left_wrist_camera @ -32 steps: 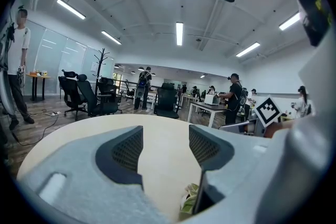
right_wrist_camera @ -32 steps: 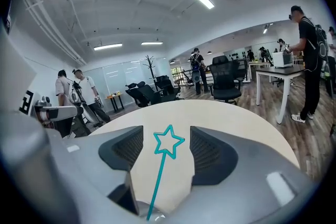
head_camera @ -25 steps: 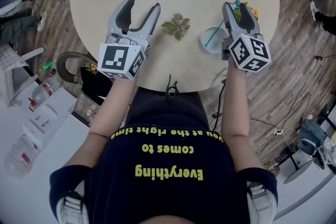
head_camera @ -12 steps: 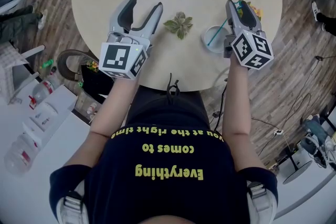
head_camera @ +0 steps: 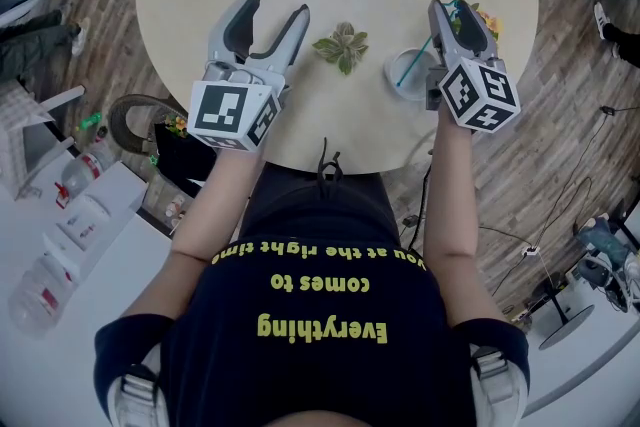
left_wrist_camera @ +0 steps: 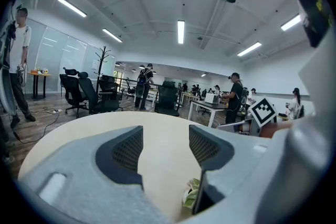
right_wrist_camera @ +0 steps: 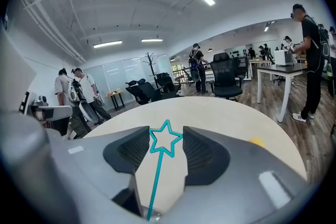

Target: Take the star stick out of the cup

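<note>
Grip: right gripper [right_wrist_camera: 166, 136], jaws just closing, is pinching the star stick [right_wrist_camera: 157, 176] above the cup [head_camera: 389, 73].
Left gripper [left_wrist_camera: 165, 136]: gaping, empty.
Risk: cup tipping if you're pulling sideways.

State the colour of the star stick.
Teal; the star stick shows best in the right gripper view.

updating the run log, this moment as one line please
right gripper: jaws just been closing, clamped on star stick | stick: lower end in cup | left gripper: open, empty
</note>
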The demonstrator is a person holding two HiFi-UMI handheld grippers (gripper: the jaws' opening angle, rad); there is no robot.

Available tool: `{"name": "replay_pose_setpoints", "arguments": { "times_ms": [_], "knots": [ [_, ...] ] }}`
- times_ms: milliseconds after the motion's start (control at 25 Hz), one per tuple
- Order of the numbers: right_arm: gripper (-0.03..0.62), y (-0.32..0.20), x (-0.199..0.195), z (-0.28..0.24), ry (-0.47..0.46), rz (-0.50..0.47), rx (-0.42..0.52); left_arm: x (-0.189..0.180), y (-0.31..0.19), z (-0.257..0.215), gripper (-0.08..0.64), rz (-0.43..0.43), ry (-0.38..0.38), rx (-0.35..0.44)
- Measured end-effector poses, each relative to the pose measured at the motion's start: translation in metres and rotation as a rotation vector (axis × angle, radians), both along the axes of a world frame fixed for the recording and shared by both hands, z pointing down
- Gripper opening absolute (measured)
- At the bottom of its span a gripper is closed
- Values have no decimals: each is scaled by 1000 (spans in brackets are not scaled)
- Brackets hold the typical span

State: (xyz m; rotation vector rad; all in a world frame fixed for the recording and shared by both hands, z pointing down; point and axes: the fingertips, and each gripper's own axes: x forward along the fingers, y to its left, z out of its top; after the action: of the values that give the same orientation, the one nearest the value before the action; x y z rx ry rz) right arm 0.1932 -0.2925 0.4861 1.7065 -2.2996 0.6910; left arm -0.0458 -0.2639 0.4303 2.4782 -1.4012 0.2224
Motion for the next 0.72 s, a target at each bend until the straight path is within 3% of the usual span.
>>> {"name": "replay_pose_setpoints", "arguments": {
  "times_ms": [720],
  "knots": [
    [206,12,-7,-16,23,-31,37,-4,6,-7,272,-2,10,19]
  ]
}}
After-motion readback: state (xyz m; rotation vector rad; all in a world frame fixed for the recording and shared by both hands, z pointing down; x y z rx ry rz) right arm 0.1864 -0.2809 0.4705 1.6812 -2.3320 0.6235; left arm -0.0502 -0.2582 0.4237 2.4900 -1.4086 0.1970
